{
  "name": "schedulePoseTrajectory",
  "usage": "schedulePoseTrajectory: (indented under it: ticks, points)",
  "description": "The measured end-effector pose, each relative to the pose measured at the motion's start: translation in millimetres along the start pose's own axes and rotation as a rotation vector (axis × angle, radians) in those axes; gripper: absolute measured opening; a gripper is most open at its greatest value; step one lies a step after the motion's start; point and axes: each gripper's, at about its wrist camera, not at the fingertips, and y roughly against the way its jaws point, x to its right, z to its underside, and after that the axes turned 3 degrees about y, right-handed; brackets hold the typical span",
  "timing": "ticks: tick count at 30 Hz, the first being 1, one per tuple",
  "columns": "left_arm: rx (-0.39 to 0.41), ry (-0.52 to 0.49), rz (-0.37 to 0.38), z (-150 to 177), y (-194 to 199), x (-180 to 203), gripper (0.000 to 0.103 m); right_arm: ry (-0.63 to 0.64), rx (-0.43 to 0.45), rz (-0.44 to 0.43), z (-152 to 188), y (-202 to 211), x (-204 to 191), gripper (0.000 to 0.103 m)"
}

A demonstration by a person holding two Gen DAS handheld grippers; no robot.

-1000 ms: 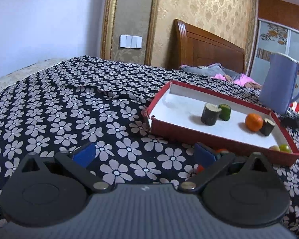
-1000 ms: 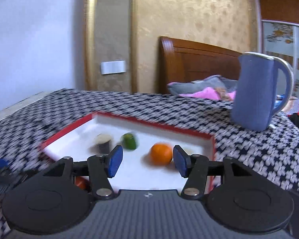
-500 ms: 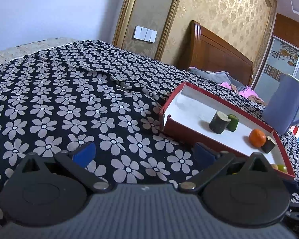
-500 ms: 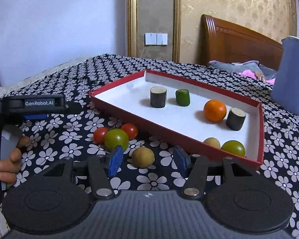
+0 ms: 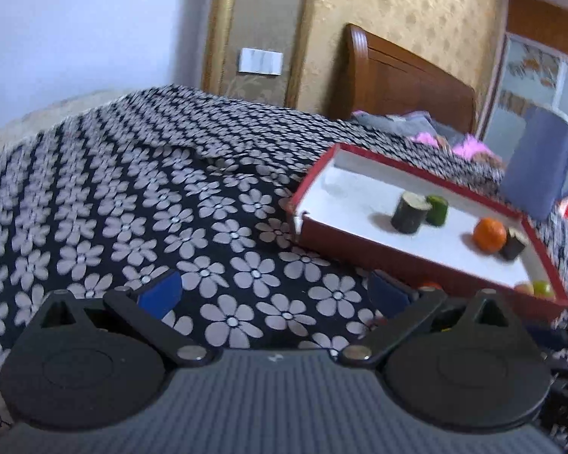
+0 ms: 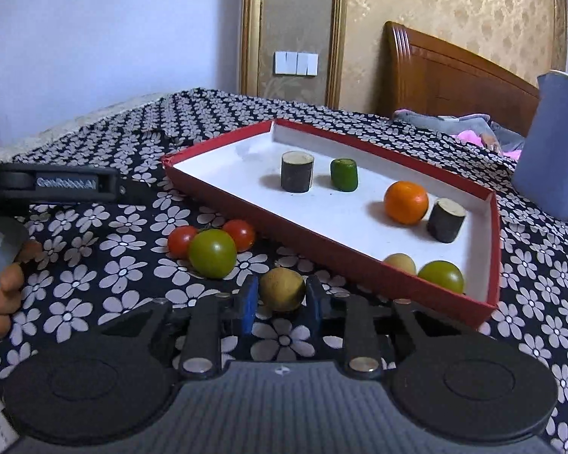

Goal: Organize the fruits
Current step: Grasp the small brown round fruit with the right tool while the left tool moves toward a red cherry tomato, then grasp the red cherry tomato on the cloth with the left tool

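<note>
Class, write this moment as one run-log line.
right gripper: just closed on round tan fruit | left gripper: open, empty | red-rimmed white tray: beside fruit

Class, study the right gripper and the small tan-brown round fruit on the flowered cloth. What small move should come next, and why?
Probably a short lift. The right gripper has just been closing, and its blue pads now sit against the small tan-brown round fruit on the flowered cloth. The red-walled, white-floored tray lies just beyond, so the fruit must rise above the wall first.
</note>
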Motion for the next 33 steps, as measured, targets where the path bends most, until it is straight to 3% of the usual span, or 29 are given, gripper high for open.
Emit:
schedulePoseTrajectory:
  ticks: [10, 15, 21, 26, 30, 33]
  points:
    - [0.134, -0.370, -0.054, 14.8, 16.9, 72.6, 0.103, -0.085, 0.022, -0.031, 9.2, 3.3, 14.6, 0.027]
    - [0.128, -0.478, -0.080, 24.9, 6.0, 97.9, 0.103, -0.093, 0.024, -0.033, 9.5, 3.2, 15.1, 0.027]
    - [0.120, -0.456, -0.140, 24.0, 3.5, 77.3, 0.103, -0.114, 0.026, -0.043, 10.7, 3.0, 18.8, 0.027]
    - [0.060, -0.333, -0.213, 8.7, -5.6, 28.7, 0.103, -0.116, 0.030, -0.042, 11.1, 3.2, 18.9, 0.027]
    - [-0.003, -0.262, -0.079, -2.0, -3.8, 9.6, 0.103, -0.120, 0.027, -0.041, 11.0, 2.6, 19.2, 0.027]
    - [-0.016, -0.316, 0.022, 1.4, 0.3, 17.7, 0.103, -0.125, 0.025, -0.039, 11.1, 2.1, 20.2, 0.027]
